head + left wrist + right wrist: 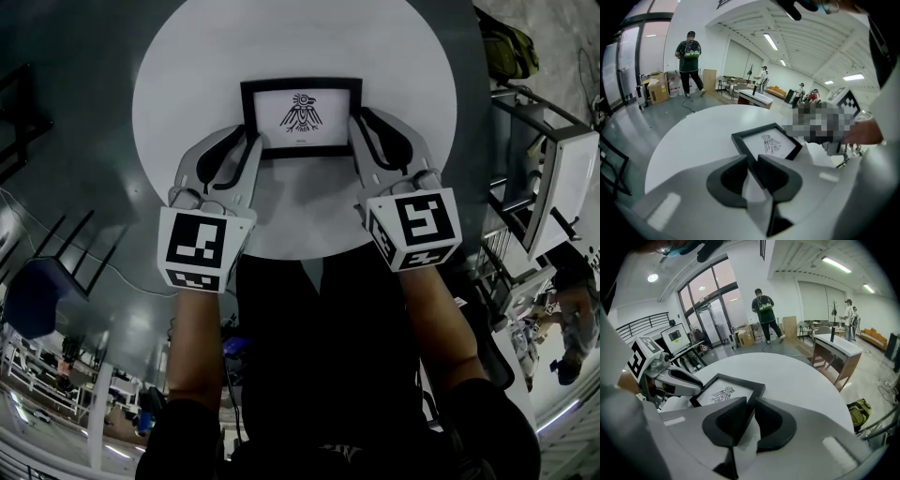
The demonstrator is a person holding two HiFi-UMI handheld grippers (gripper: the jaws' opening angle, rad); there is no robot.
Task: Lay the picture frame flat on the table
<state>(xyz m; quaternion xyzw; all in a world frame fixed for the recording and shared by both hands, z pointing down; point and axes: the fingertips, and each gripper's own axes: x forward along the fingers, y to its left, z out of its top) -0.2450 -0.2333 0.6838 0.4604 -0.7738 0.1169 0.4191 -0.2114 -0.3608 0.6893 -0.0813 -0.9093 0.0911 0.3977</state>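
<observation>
A black picture frame with a bird print on white sits over the middle of the round white table, print facing up towards me. My left gripper is shut on the frame's left edge, and my right gripper is shut on its right edge. In the left gripper view the frame runs out from between the dark pads of the gripper. In the right gripper view a corner of the frame is pinched in the gripper. Whether the frame's back rests on the table cannot be told.
A blue chair stands at the left of the table and white desks at the right, with a yellow-green bag on the floor. A person with a green backpack stands far off by cardboard boxes.
</observation>
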